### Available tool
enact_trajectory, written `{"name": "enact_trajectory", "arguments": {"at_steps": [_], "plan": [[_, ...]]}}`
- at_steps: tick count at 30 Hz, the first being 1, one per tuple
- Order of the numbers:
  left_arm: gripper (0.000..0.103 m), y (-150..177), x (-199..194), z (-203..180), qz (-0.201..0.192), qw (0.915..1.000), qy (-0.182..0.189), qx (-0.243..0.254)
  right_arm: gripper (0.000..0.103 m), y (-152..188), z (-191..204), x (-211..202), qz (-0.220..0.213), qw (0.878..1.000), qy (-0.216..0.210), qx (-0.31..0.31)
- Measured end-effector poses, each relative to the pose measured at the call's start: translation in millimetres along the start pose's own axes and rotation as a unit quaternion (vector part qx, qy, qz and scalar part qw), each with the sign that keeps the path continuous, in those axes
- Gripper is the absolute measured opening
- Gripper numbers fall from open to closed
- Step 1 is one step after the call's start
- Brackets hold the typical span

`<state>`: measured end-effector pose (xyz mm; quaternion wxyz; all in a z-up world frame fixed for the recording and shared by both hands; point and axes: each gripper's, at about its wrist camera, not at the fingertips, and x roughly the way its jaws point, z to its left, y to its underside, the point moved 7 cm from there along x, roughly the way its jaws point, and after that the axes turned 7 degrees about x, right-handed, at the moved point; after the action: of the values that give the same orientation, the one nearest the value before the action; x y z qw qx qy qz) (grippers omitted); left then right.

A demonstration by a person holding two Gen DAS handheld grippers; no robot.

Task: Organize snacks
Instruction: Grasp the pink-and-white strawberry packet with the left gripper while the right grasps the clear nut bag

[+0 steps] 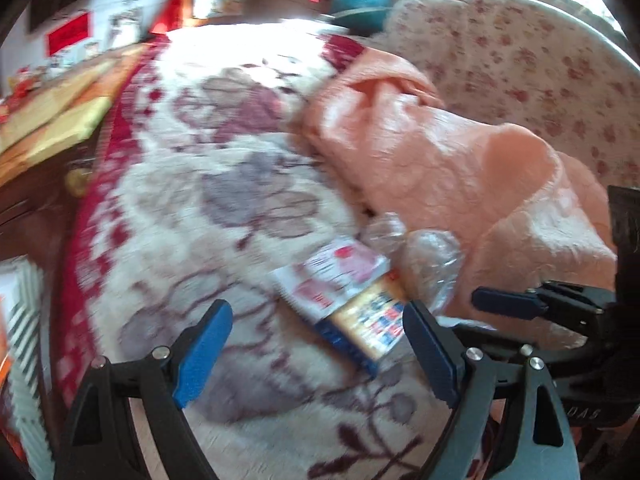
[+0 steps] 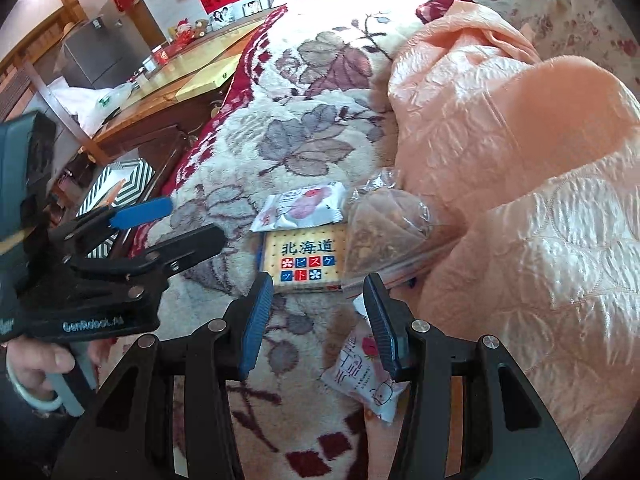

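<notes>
The left wrist view is smearing with motion blur, so print on the packets there is hard to read. On the bed, a fleecy floral blanket [image 2: 280, 152] is carrying the snacks beside a crinkled peach quilt [image 2: 500, 184], whose fold is hiding the far edge of a clear plastic bag of brown snacks [image 2: 384, 232]. That bag is overlapping the right edge of a flat, square biscuit box [image 2: 304, 260] with blue trim. A glossy white-and-pink wrapped pastry [image 2: 300, 206] is touching the box's far edge.

The left tongs [image 1: 318, 352] are standing wide apart over the blanket, gripping nothing. The right tongs [image 2: 318, 320] are standing partly apart and empty, above a second pink-and-white packet [image 2: 360, 376], partly hidden by one blue ribbed pad [image 2: 384, 324]. A hand [image 2: 36, 368], cut off at the edge, is holding the left tool's handle.
</notes>
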<state>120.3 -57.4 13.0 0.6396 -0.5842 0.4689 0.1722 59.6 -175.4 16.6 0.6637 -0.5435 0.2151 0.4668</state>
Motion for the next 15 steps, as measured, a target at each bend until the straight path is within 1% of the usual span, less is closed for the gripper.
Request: {"name": "enact_trajectory", "arguments": {"at_steps": [1, 4, 9, 12, 15], "plan": [[0.089, -3.3, 6.0, -1.8, 0.006, 0.9998, 0.015, 0.012, 0.047, 0.2, -1.4, 0.0, 0.0, 1.0, 0.001, 0.0], [0.089, -9.3, 20.3, -4.0, 0.022, 0.9982, 0.036, 0.042, 0.047, 0.0, -3.7, 1.0, 0.001, 1.0, 0.002, 0.001], [0.089, -17.5, 40.2, -9.4, 0.041, 0.9935, 0.09, 0.056, 0.047, -0.4, -10.2, 3.4, 0.003, 1.0, 0.0, 0.012], [0.089, -16.8, 54.8, -15.6, 0.059, 0.9903, 0.092, 0.086, 0.047, 0.2, -12.4, 5.7, 0.007, 1.0, 0.002, 0.014], [0.089, -16.9, 68.6, -21.5, 0.076, 0.987, 0.101, 0.099, 0.047, 0.5, -13.7, 7.6, 0.009, 1.0, 0.002, 0.015]]}}
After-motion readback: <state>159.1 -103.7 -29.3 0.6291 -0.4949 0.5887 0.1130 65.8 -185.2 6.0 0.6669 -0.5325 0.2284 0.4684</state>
